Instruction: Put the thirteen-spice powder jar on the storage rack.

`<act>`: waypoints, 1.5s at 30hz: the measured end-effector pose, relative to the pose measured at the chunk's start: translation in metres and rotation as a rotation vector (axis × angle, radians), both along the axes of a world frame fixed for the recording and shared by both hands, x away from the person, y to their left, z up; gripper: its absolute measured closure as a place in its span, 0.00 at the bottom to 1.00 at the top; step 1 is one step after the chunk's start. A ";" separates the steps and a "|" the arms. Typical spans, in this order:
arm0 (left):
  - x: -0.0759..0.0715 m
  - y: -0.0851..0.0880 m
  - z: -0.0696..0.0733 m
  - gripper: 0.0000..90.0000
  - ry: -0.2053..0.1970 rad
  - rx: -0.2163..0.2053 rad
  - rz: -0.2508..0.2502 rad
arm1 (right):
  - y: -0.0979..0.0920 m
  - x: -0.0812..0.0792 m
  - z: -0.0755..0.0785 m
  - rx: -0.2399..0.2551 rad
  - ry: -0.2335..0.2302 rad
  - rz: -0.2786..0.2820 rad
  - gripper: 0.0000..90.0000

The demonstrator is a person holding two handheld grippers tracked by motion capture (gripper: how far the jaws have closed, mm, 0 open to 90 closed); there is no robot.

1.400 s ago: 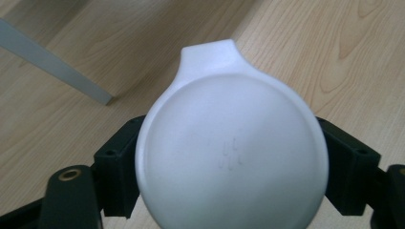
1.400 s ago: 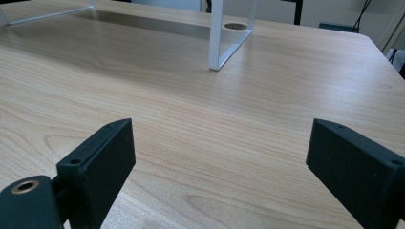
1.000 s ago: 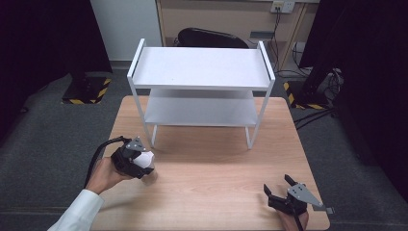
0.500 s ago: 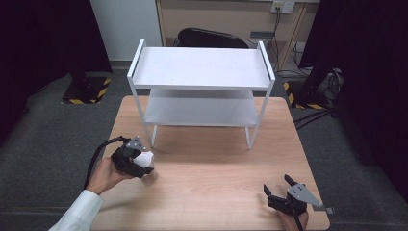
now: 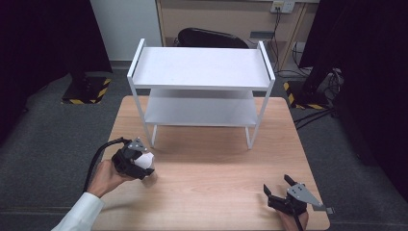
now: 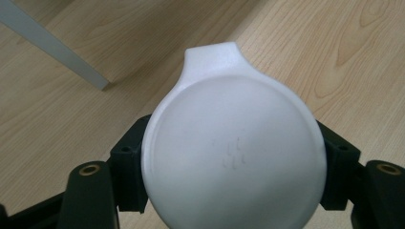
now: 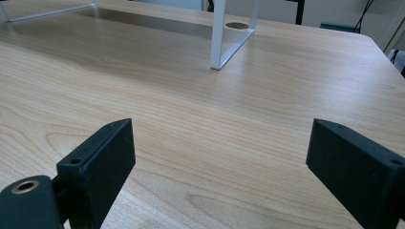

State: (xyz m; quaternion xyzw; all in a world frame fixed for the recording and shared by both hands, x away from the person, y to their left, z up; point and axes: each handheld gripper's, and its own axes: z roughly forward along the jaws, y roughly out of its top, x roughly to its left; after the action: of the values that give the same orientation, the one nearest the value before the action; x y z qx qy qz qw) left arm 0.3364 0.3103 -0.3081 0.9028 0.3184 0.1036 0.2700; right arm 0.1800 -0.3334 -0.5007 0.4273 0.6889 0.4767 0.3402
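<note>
Since a second ago the left gripper (image 5: pixel 139 163) has shifted only slightly over the tabletop's (image 5: pixel 211 183) near-left part, and its white load has stayed between the jaws; the right gripper (image 5: pixel 281 192) has kept its place at the near-right edge.

Tabletop: light wood, its near edge cut off by the frame in the high view.

White two-tier shelf rack (image 5: pixel 202 72) stands on the far half of the tabletop. Both tiers look bare, though the lower tier is partly hidden under the upper one. In the right gripper view one white rack leg (image 7: pixel 218 33) shows, cropped at the top.

Left gripper: clamped on a white round object (image 6: pixel 234 152) with a small tab (image 6: pixel 210 57) at its far edge — a flat, disc-like face, with faint marks at its centre too small to read. Its lower edge is cut off, and I cannot tell what the object is. In the high view it sits near the rack's front-left leg, apart from it.

Right gripper: jaws spread wide, nothing between them — bare wood shows in the gap (image 7: pixel 219 157).

The person's left hand (image 5: pixel 108 175) and white sleeve (image 5: pixel 79 214) enter from the bottom.
</note>
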 end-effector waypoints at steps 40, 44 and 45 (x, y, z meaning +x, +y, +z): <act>-0.027 -0.021 0.164 0.34 -0.051 -0.077 0.024 | 0.002 0.000 0.000 -0.012 -0.002 0.000 0.10; -0.027 -0.022 0.188 0.34 -0.049 -0.092 0.029 | 0.002 0.000 0.000 -0.013 -0.003 0.000 0.10; -0.026 -0.023 0.198 0.34 -0.051 -0.104 0.041 | 0.002 0.000 0.000 -0.014 -0.001 0.001 0.10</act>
State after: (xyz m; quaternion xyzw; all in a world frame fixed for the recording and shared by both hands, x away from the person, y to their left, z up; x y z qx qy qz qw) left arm 0.3100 0.2875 -0.1100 0.8779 0.3345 0.1155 0.3226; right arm 0.1804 -0.3315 -0.5005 0.4244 0.6922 0.4722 0.3434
